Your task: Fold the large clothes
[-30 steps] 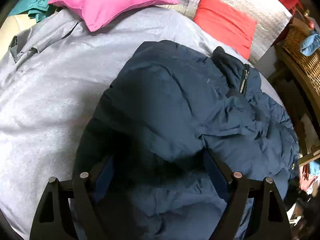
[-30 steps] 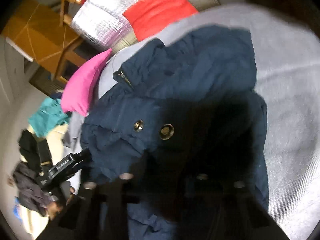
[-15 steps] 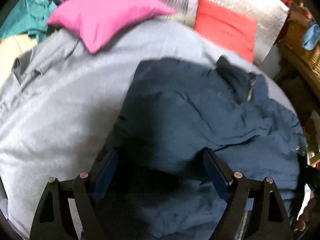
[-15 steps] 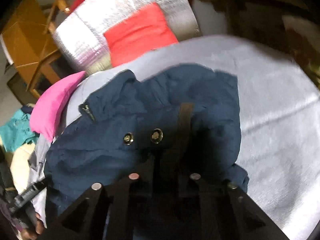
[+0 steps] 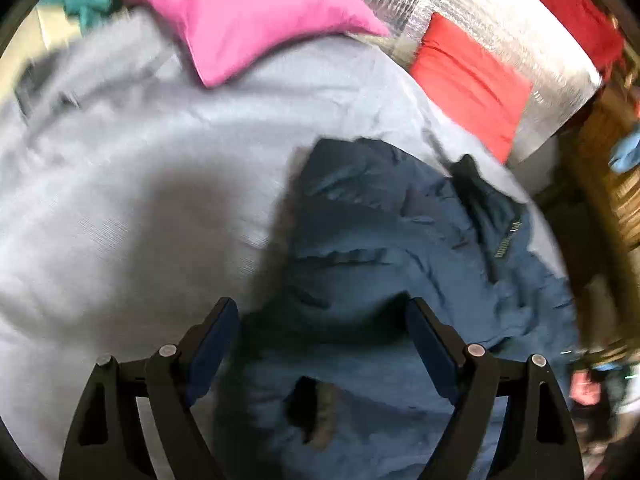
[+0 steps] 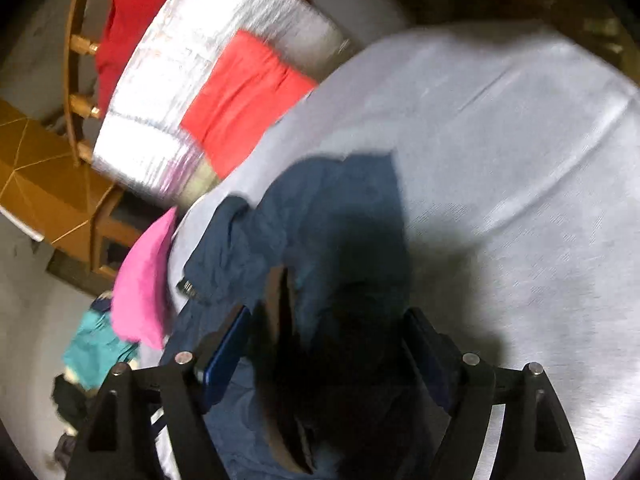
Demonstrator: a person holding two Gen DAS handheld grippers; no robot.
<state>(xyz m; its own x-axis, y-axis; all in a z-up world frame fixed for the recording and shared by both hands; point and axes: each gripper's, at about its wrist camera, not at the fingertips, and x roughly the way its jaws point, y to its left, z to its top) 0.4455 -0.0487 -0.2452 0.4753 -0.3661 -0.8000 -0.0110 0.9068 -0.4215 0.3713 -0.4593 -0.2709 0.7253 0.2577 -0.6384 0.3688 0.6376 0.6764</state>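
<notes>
A dark navy padded jacket [image 5: 380,248] lies bunched on the grey bed sheet [image 5: 140,160], its zip [image 5: 506,240] towards the right. My left gripper [image 5: 322,308] hovers open over the jacket's left edge, its pads clear of the cloth. In the right wrist view the jacket [image 6: 340,208] reaches up the sheet [image 6: 500,140]. My right gripper [image 6: 326,314] is opening, its jaws wide. A raised fold with a brown lining strip [image 6: 280,320] stands between them, and the pads are not pressing on it.
A pink pillow [image 5: 248,12], a red pillow [image 5: 472,80] and a silver quilted cushion [image 5: 480,8] lie at the bed's far end. Teal clothing [image 6: 96,348] is heaped off the bed's side. A wicker basket [image 5: 624,200] and a wooden chair [image 6: 80,60] stand beside the bed.
The right gripper went from shut on the jacket's fabric to wide open and rolled; the two buttons have left its view. The left gripper drifted left, so more bare sheet shows.
</notes>
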